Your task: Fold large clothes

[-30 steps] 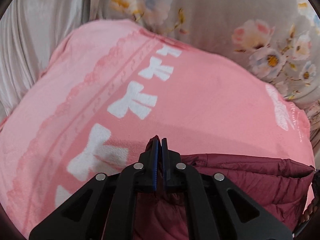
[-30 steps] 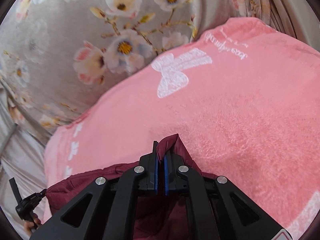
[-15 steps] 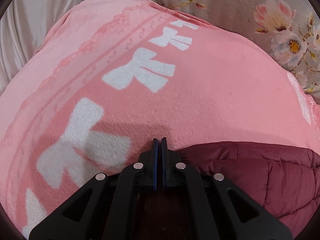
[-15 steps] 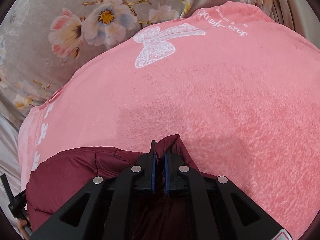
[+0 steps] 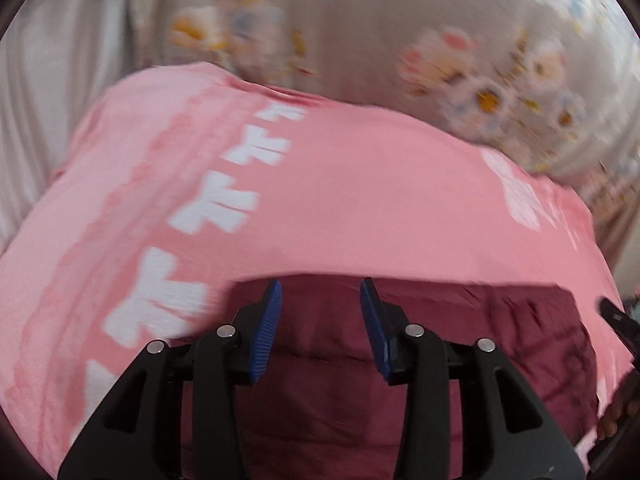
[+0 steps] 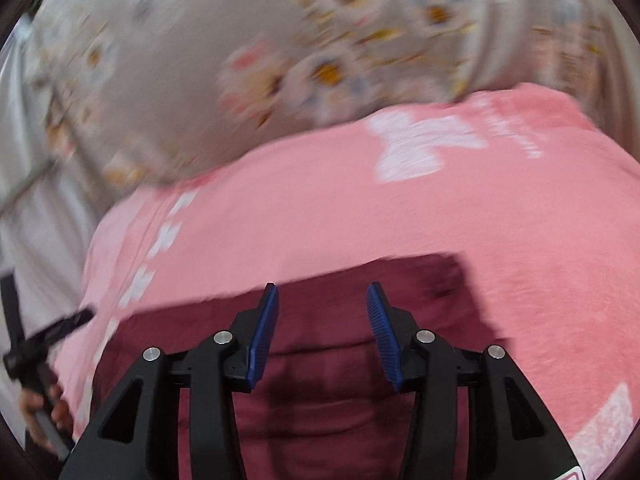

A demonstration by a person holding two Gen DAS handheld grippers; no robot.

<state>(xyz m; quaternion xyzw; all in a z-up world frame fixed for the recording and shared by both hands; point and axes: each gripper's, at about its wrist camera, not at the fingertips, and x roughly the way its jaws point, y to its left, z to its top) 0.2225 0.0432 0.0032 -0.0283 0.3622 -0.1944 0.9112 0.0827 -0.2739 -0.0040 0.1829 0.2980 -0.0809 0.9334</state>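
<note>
A dark red quilted jacket lies flat on a pink blanket with white bow prints. My left gripper hovers over the jacket's far edge, its jaws opening, and no cloth sits between its blue pads. In the right wrist view the same jacket fills the bottom. My right gripper is above it with its jaws opening too, nothing pinched between them. Both views are blurred by motion.
A grey floral bedcover lies beyond the blanket. Pale curtain fabric hangs at the left. The other gripper and a hand show at the lower left of the right wrist view, and a hand shows at the left view's right edge.
Both grippers were shut on the jacket's far edge; now both have let it go and stand open. The jacket lies flat and both hands have drawn back toward me.
</note>
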